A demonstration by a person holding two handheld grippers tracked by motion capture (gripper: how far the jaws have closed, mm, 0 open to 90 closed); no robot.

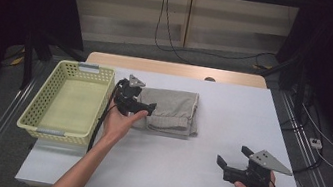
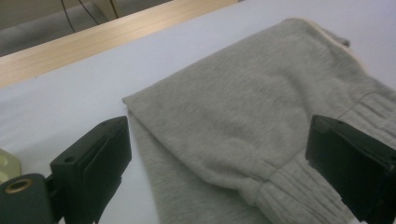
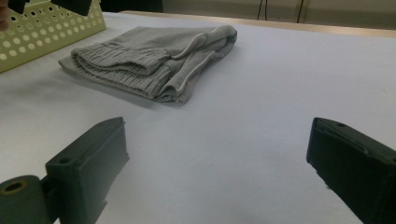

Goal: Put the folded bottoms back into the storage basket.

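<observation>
**High view: left claw comes to the folded cloth**

High view shows a white surface [image 1: 203, 170] with a folded grey cloth [image 1: 172, 107] lying flat near the middle. A yellow basket [image 1: 47, 100] sits at the left side, just beside the cloth. Nothing is in the basket.

The left claw [image 1: 144, 108] hangs over the near left edge of the cloth. In the left gripper view its two black jaws stand wide open, one on each side of the grey cloth [image 2: 243, 121]. They hold nothing. I cannot tell if they touch the cloth yet.

The right claw [image 1: 235, 157] rests low at the near right, well apart from the cloth. Its jaws are wide open too, and they hold nothing. In the right gripper view the cloth [image 3: 154, 60] lies far off, with the basket [image 3: 46, 32] behind it at the left.

The job looks like picking up the cloth, maybe to put it in the basket. To do this well, the left claw should go down so one jaw slides under the stack and the other comes over the top. It should bite all the layers, close to the thick ribbed band. If it takes only the top layer, the fold may fall open. A slow, flat lift would keep the cloth tidy. The right claw could take the other side to help.
</observation>
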